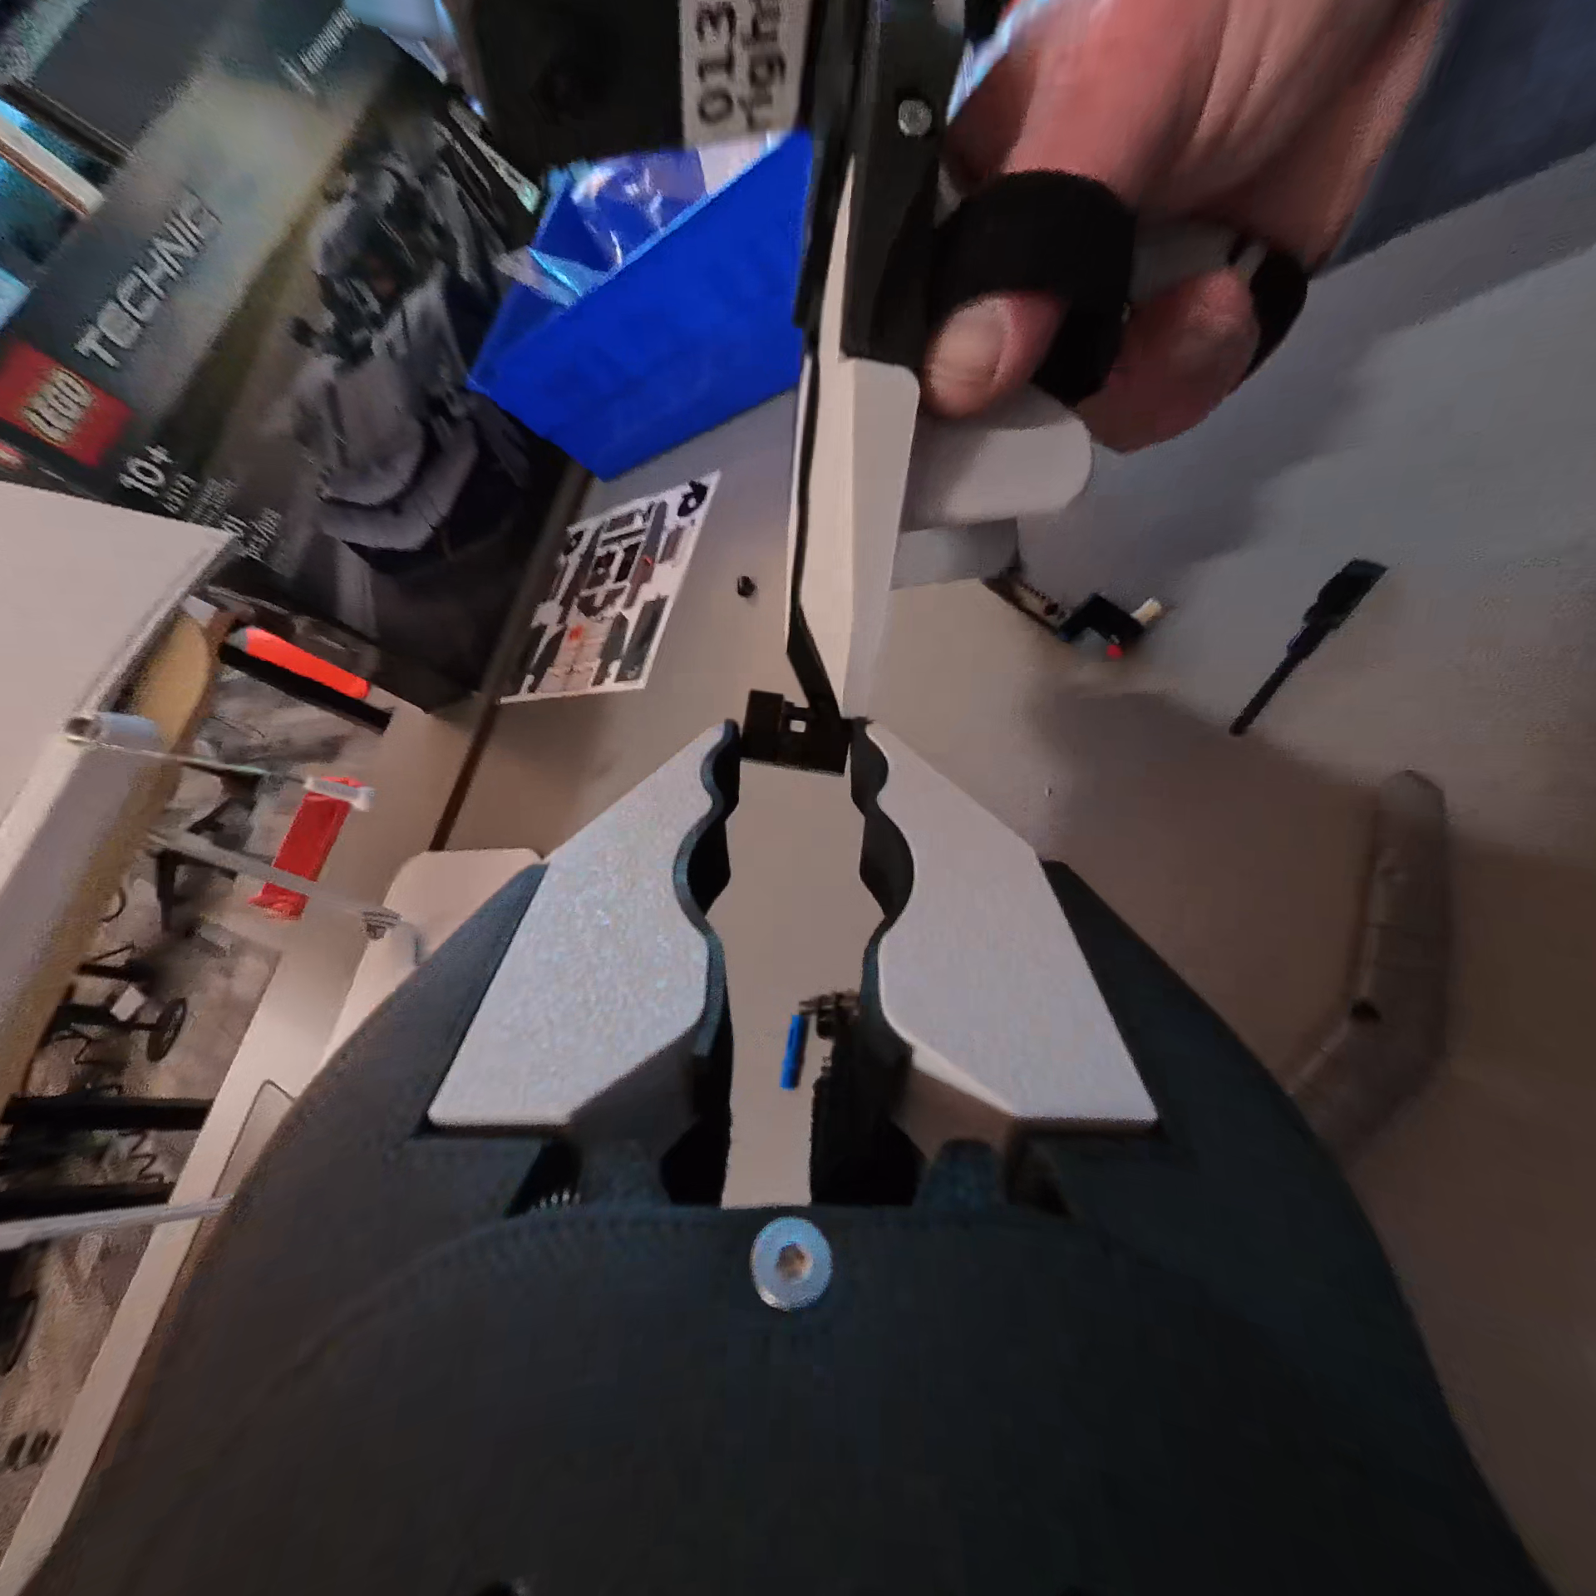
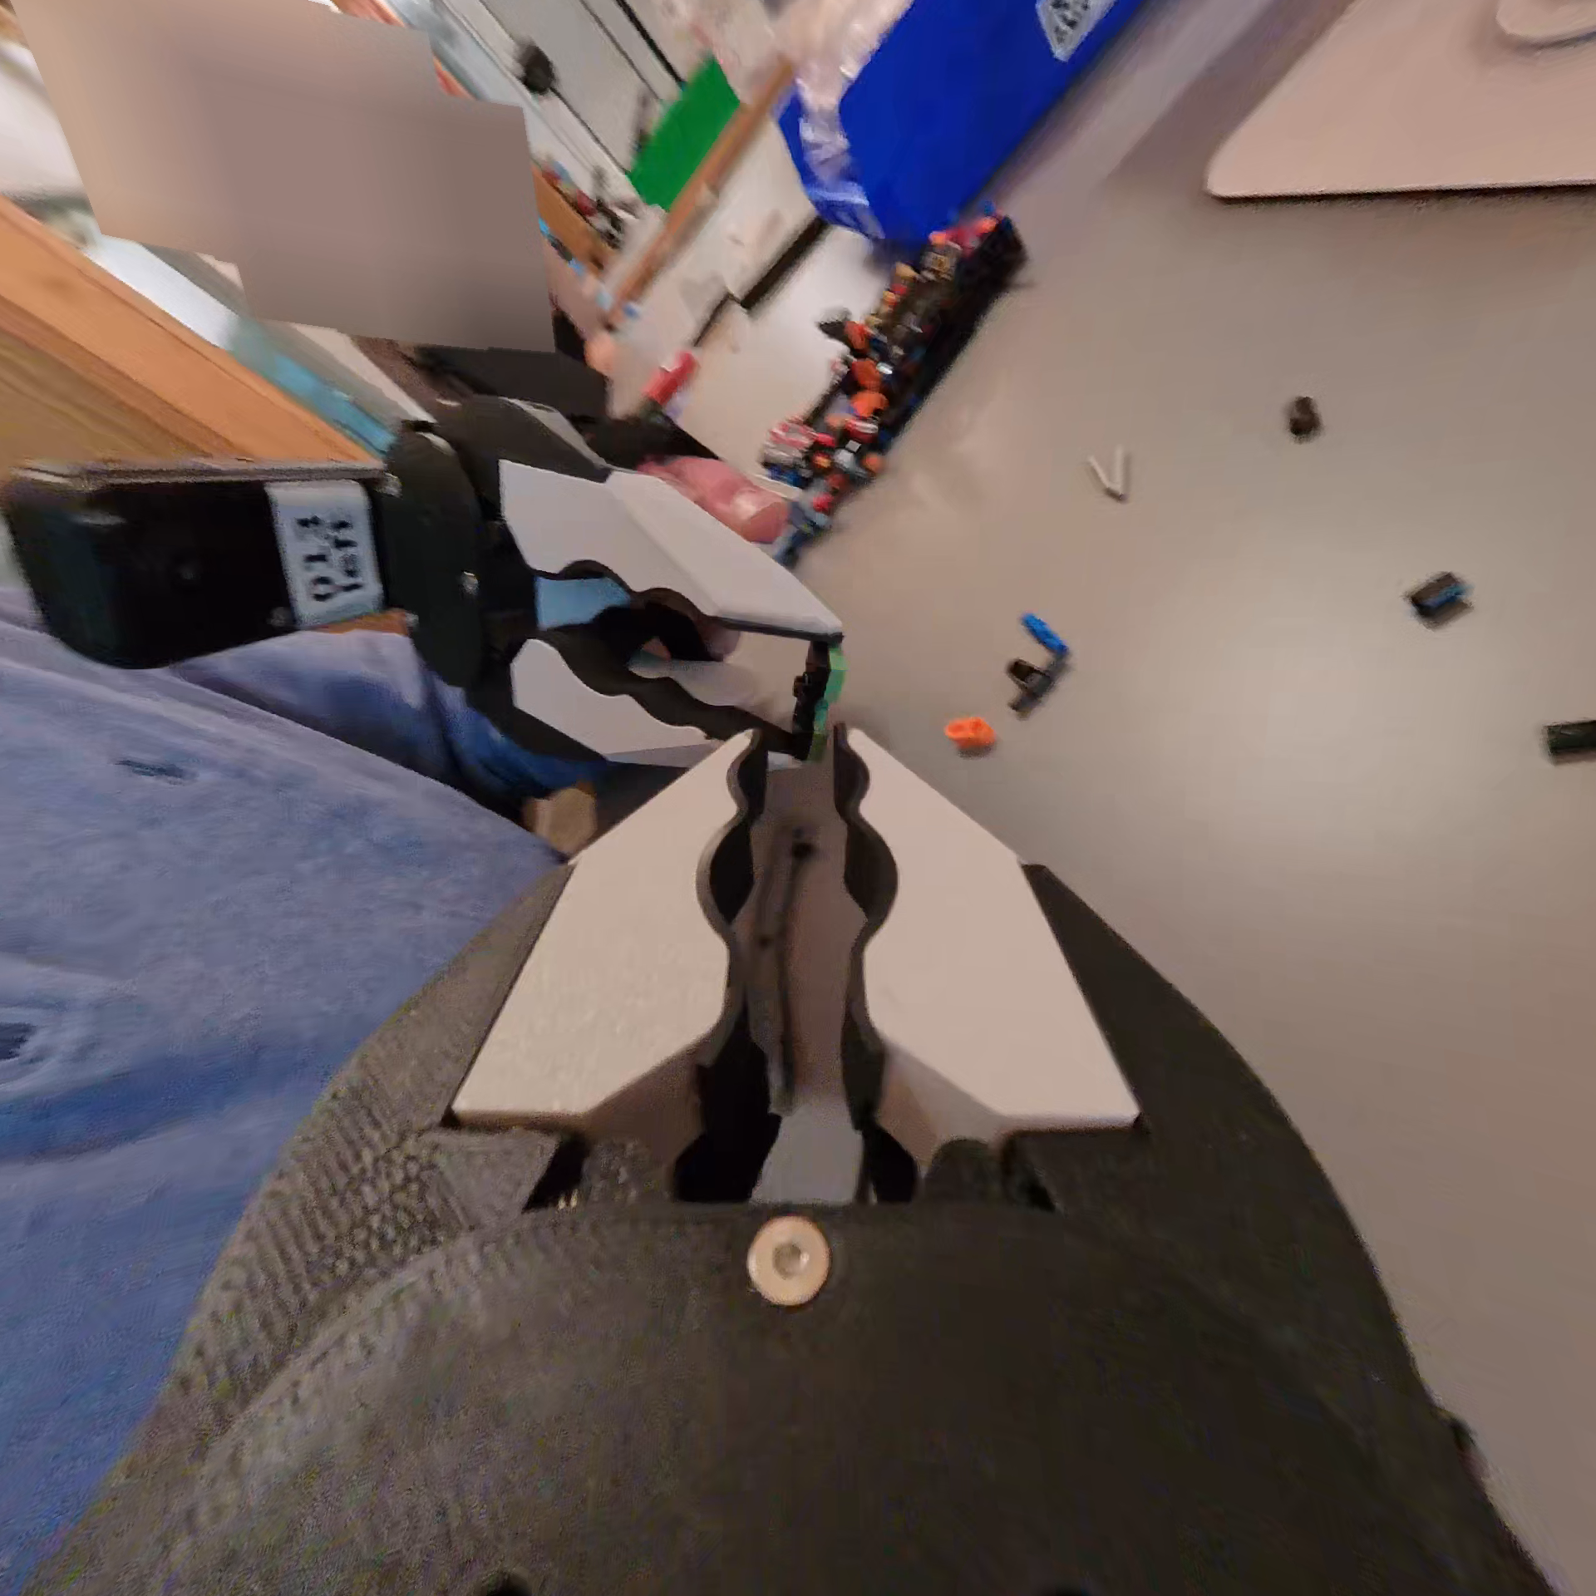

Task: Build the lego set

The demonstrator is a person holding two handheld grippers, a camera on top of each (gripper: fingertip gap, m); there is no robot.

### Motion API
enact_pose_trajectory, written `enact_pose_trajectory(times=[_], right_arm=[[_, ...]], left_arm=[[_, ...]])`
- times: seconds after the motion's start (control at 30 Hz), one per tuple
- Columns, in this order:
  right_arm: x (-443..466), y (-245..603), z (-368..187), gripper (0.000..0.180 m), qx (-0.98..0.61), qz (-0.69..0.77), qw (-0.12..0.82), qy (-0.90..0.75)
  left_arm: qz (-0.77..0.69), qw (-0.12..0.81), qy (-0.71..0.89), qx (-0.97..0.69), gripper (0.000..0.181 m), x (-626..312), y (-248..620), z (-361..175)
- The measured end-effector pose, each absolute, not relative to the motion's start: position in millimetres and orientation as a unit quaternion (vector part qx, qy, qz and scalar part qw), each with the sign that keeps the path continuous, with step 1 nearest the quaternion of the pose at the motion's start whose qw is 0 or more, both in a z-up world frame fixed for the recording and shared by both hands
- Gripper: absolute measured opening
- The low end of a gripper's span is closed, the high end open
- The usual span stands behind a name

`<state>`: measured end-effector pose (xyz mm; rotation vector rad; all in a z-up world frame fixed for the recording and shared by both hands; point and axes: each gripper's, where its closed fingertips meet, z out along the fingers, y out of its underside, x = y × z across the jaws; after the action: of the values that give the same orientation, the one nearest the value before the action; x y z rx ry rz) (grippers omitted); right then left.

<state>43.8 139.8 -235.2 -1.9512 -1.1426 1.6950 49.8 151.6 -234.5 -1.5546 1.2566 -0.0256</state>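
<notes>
Two tools: the left tool (image 1: pixel 794 734) and right tool (image 2: pixel 799 743) met tip to tip above the bench (image 2: pixel 1252 777).
Left tool: clamped on a small black-and-green lego assembly (image 2: pixel 816 691) at its fingertips.
Right tool: tips close around the same assembly; whether they gripped it could not be told.
Handling: light, rigid plastic, likely slick and apt to twist; best pinched on flat sides.
Loose parts: blue pin (image 1: pixel 792 1049), orange piece (image 2: pixel 969 734) and black pieces (image 2: pixel 1032 678) lay scattered well apart.
Room: open bench to the right; blue bin (image 1: pixel 656 345), lego box (image 1: pixel 216 389) and sticker sheet (image 1: pixel 613 596) crowded the far edge.
</notes>
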Motion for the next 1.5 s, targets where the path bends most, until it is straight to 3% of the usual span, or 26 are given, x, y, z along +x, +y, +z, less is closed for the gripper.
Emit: enact_pose_trajectory(times=[0.23,0.37,0.47,0.77,1.1,1.3,1.5], right_arm=[[38,133,-207,0.027,-0.636,0.664,0.139,-0.366],[30,128,-205,0.022,-0.632,0.663,0.141,-0.376],[27,130,-208,0.007,-0.636,0.651,0.151,-0.386],[24,141,-193,0.006,-0.615,0.665,0.197,-0.375],[24,147,-173,0.006,-0.578,0.681,0.249,-0.374],[23,143,-170,0.006,-0.566,0.685,0.26,-0.378],[23,128,-167,0.006,-0.554,0.692,0.271,-0.377]], left_arm=[[0.003,0.567,0.534,-0.627,0.023,46,148,-216],[0.005,0.573,0.538,-0.618,0.023,49,143,-211],[-0.002,0.58,0.535,-0.615,0.023,49,142,-207],[-0.019,0.592,0.496,-0.634,0.028,39,151,-196],[-0.326,0.549,0.341,-0.69,0.029,34,151,-174],[-0.421,0.508,0.311,-0.684,0.018,40,143,-173],[-0.508,0.466,0.268,-0.673,0.019,41,126,-173]])
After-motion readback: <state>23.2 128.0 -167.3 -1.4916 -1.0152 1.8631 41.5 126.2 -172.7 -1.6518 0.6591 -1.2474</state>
